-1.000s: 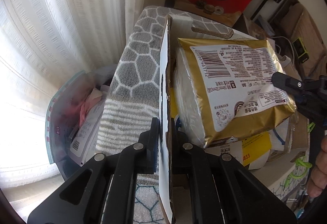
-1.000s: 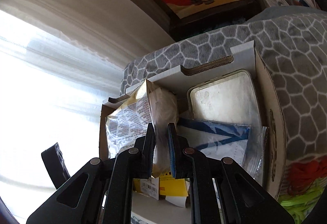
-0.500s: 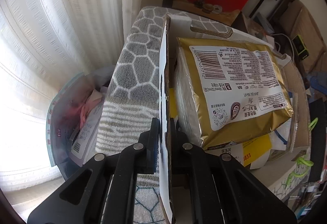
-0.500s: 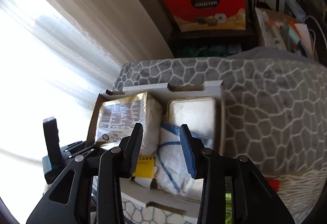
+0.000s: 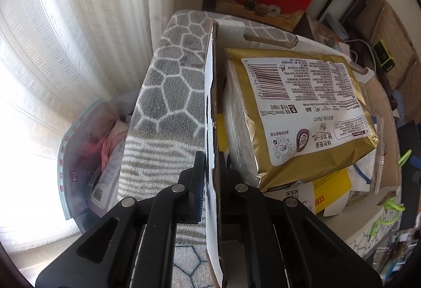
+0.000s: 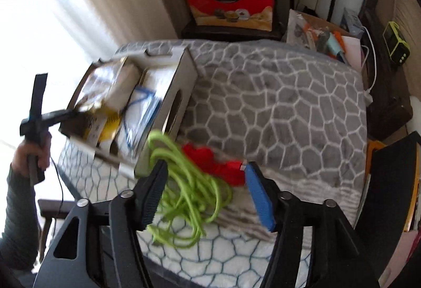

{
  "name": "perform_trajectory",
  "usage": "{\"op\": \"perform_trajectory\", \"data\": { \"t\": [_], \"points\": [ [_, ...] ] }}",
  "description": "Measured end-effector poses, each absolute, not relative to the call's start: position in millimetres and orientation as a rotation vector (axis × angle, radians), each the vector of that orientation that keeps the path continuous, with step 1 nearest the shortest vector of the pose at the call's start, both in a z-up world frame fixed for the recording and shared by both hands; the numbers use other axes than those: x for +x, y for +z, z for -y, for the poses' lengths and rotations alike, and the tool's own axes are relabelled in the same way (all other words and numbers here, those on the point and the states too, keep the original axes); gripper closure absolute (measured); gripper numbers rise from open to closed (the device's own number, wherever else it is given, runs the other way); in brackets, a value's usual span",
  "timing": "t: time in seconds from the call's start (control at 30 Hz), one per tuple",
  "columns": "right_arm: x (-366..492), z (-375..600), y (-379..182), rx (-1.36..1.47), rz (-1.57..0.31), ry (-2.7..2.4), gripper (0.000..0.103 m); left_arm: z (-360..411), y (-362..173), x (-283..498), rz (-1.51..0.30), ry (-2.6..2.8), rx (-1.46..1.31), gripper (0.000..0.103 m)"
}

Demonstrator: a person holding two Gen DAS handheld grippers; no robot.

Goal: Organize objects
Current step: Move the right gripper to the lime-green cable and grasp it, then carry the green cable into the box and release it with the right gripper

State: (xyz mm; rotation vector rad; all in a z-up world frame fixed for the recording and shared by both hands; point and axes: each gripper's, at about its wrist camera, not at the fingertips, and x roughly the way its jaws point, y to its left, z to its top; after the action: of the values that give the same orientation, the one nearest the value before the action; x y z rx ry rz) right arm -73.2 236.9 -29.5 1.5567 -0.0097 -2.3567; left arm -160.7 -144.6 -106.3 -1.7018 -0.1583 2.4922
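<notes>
- Two grippers are working around a cardboard box [image 5: 211,109]; the box is sitting on a grey honeycomb-patterned blanket [image 6: 276,104], toward 10 o'clock in the right wrist view.
- The left gripper [image 5: 211,164] is pinching the box's near wall, its pads pressing tight on both faces of the cardboard.
- Inside the box a gold packet [image 5: 297,109] is lying on top, at 2 o'clock from those fingers.
- The right gripper [image 6: 202,190] is opening wide, gripping nothing; a green cord [image 6: 184,182] is lying on the blanket between its fingers, and a red item [image 6: 210,159] is sitting at 12 o'clock just beyond.
</notes>
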Motion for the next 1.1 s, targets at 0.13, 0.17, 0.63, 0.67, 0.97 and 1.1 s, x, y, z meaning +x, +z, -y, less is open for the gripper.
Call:
{"op": "perform_trajectory", "data": {
  "t": [0.13,0.17,0.63,0.67,0.97,1.1],
  "points": [
    [-67.7,-234.5,-48.0,1.635,0.11,-2.329,0.028,141.3,-105.2,-163.3,0.155,2.491,-1.704,0.096],
    [-68.9,-234.4,-53.0,1.669,0.127,-2.336,0.028,141.3,-105.3,-164.2,0.16,2.489,-1.705,0.097],
    [-72.7,-238.6,-97.0,1.734,0.46,-2.269,0.087,142.1,-106.4,-165.4,0.172,2.485,-1.695,0.097],
    [-70.9,-240.2,-96.1,1.73,0.465,-2.275,0.087,142.3,-106.6,-165.1,0.174,2.485,-1.692,0.096],
    [-58.5,-259.1,-39.4,1.595,0.478,-2.356,0.088,143.5,-106.9,-163.1,0.167,2.482,-1.688,0.096],
    [-67.0,-257.3,0.4,1.517,0.438,-2.393,0.088,142.3,-106.9,-163.3,0.163,2.486,-1.693,0.096]
  ]
}}
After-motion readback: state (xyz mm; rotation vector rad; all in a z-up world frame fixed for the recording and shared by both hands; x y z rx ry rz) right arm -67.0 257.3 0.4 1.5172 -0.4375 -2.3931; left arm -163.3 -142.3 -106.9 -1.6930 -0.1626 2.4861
